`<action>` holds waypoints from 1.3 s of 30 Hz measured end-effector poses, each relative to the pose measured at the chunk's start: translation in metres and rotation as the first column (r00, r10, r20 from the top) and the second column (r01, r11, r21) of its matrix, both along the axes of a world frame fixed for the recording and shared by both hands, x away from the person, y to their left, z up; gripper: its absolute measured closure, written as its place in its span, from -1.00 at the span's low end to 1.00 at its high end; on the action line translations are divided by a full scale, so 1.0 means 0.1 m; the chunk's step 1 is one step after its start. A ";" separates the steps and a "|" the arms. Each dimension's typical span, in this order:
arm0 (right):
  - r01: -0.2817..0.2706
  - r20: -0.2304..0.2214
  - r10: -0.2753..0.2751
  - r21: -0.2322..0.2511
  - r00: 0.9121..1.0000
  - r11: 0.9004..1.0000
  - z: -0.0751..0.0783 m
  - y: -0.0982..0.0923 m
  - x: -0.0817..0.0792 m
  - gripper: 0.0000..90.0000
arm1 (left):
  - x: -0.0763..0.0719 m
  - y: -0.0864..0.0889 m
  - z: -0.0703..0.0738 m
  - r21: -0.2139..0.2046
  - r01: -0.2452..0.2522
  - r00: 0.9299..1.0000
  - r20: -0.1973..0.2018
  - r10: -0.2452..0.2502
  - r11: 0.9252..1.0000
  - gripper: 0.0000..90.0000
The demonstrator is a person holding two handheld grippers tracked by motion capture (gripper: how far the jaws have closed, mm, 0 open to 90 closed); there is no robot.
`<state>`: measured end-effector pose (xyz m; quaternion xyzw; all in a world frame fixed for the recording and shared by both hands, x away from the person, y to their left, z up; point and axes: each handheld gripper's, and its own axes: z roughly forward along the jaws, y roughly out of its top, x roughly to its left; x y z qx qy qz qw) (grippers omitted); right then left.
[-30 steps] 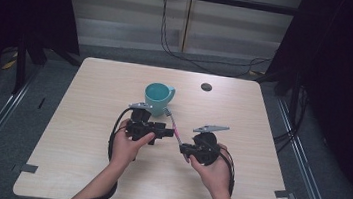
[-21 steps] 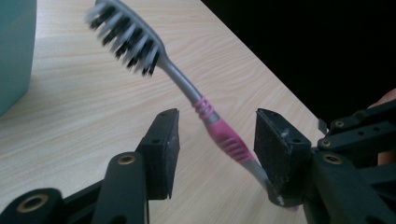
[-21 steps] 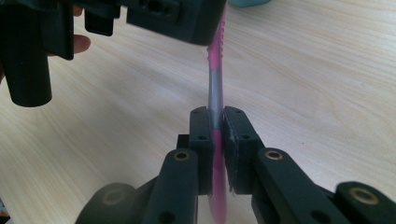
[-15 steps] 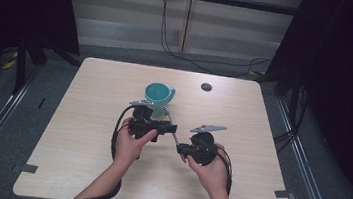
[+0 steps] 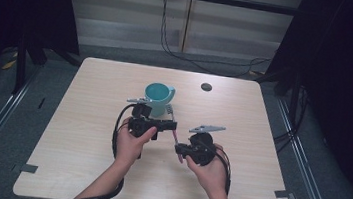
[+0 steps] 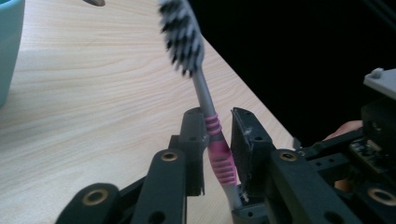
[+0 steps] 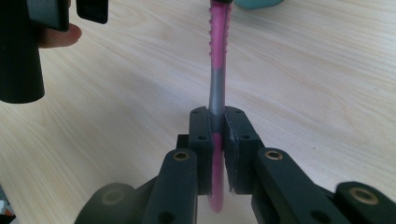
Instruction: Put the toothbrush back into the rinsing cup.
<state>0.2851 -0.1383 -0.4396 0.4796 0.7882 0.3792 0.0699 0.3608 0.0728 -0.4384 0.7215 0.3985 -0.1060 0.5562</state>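
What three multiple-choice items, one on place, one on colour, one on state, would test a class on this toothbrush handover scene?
1. Where does the teal ceramic mug stand?
A. on the floor
B. on the light wooden table, beyond the left gripper
C. beside the person's right elbow

2. What colour is the grip of the grey-necked plastic toothbrush?
A. pink
B. green
C. yellow

3. How does the right gripper stand?
A. wide open
B. lying on the table
C. shut on the toothbrush handle

Key: 1 B, the high view shows the mug just past the left gripper; 2 A, both gripper views show pink ribbing; 3 C, its jaws press the handle from both sides.
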 end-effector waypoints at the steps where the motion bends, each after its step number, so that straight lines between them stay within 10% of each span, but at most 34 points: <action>1: 0.002 -0.005 -0.002 0.015 1.000 1.000 0.00 0.02 0.00 0.84 | 0.00 0.01 0.01 -0.008 0.000 1.000 -0.001 0.000 1.000 0.73; 13: 0.007 -0.017 -0.006 0.060 1.000 0.998 -0.03 0.06 0.01 0.82 | -0.01 0.02 0.01 -0.050 -0.001 1.000 -0.014 0.000 0.999 0.80; 39: -0.017 0.020 0.016 0.038 1.000 0.999 -0.02 0.09 0.00 0.55 | -0.03 0.01 0.11 -0.008 0.022 1.000 0.005 -0.022 1.000 0.83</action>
